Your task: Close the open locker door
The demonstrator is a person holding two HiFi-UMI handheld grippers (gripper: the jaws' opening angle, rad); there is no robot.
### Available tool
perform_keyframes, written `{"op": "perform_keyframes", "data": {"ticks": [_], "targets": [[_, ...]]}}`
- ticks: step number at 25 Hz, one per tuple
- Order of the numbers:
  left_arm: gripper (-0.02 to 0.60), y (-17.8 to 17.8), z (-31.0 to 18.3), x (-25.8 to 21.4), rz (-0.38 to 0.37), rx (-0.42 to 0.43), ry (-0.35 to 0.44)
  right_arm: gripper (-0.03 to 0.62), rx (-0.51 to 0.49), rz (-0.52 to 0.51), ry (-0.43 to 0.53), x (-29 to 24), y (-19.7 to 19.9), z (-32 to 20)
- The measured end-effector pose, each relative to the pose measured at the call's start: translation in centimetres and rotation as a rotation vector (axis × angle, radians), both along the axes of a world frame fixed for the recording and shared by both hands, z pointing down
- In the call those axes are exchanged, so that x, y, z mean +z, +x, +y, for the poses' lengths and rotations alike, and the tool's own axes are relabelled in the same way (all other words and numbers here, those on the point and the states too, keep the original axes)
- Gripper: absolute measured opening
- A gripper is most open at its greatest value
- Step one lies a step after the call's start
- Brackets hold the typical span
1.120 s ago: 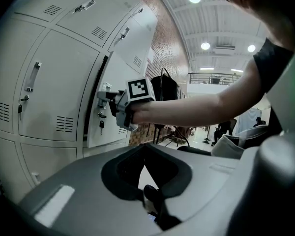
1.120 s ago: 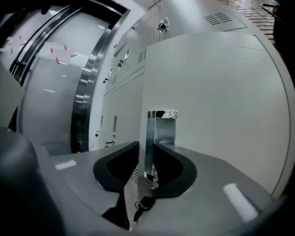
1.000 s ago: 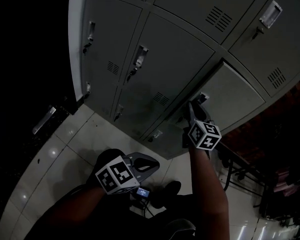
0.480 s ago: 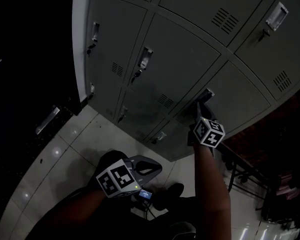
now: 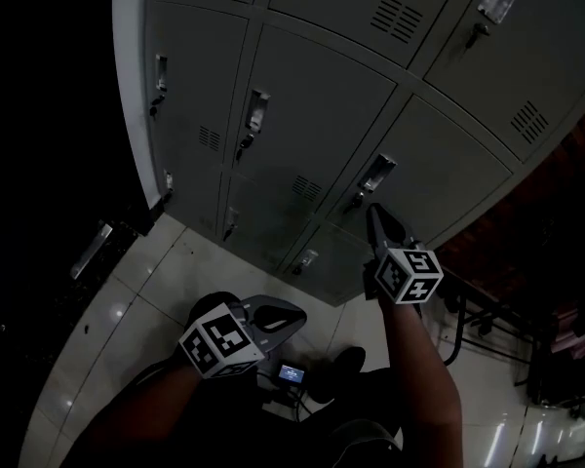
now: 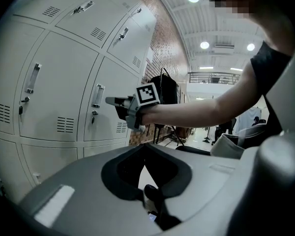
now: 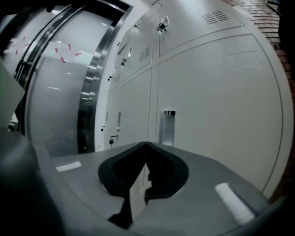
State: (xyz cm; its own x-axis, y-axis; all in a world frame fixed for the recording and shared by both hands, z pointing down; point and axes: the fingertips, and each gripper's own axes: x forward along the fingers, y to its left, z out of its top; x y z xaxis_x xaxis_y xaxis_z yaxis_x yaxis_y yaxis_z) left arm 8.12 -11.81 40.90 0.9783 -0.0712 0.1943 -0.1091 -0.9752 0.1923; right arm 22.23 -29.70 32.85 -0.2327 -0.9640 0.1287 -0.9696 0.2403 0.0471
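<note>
The grey locker door [image 5: 447, 169] with the metal handle [image 5: 377, 174] lies flush with its neighbours; in the right gripper view the same door [image 7: 221, 107] and its handle [image 7: 168, 127] fill the right side. My right gripper [image 5: 373, 211] points at the door just below the handle. Its jaws are closing the last bit, tips meeting, nothing between them [image 7: 146, 143]. Whether it touches the door I cannot tell. My left gripper [image 5: 297, 312] hangs low over the floor, shut and empty [image 6: 145, 145]. The left gripper view shows the right gripper [image 6: 113, 101] near the handle [image 6: 97, 96].
Other closed locker doors [image 5: 312, 115] with handles run left and above. A pale tiled floor [image 5: 127, 300] lies below the bank. A small lit device [image 5: 292, 371] and a shoe [image 5: 343, 361] are by my feet. Dark metal frames [image 5: 497, 330] stand at the right.
The locker door has swung from ajar to flush with the bank. The right gripper followed it in and its jaws closed. The left gripper stayed low.
</note>
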Motion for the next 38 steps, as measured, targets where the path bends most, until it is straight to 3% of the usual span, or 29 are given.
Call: {"op": "perform_keyframes", "data": {"ticks": [8, 14, 21, 29, 38], "targets": [[0.012, -0.2, 0.0, 0.2, -0.006, -0.001, -0.001, 0.003, -0.09, -0.016, -0.002, 0.7, 0.2, 9.4], [0.012, -0.2, 0.0, 0.5, -0.024, -0.004, 0.013, 0.003, -0.085, -0.11, -0.022, 2.0, 1.5, 16.2], [0.012, -0.1, -0.1, 0.6, -0.026, -0.009, 0.013, 0.003, -0.052, -0.127, -0.1, 5.4, 3.4, 22.3], [0.012, 0.0, 0.1, 0.7, -0.04, -0.01, 0.031, 0.003, -0.084, -0.148, -0.13, 7.8, 2.8, 26.2], [0.012, -0.1, 0.0, 0.8, -0.057, -0.023, 0.039, 0.002, -0.129, -0.167, -0.118, 7.8, 2.5, 26.8]]}}
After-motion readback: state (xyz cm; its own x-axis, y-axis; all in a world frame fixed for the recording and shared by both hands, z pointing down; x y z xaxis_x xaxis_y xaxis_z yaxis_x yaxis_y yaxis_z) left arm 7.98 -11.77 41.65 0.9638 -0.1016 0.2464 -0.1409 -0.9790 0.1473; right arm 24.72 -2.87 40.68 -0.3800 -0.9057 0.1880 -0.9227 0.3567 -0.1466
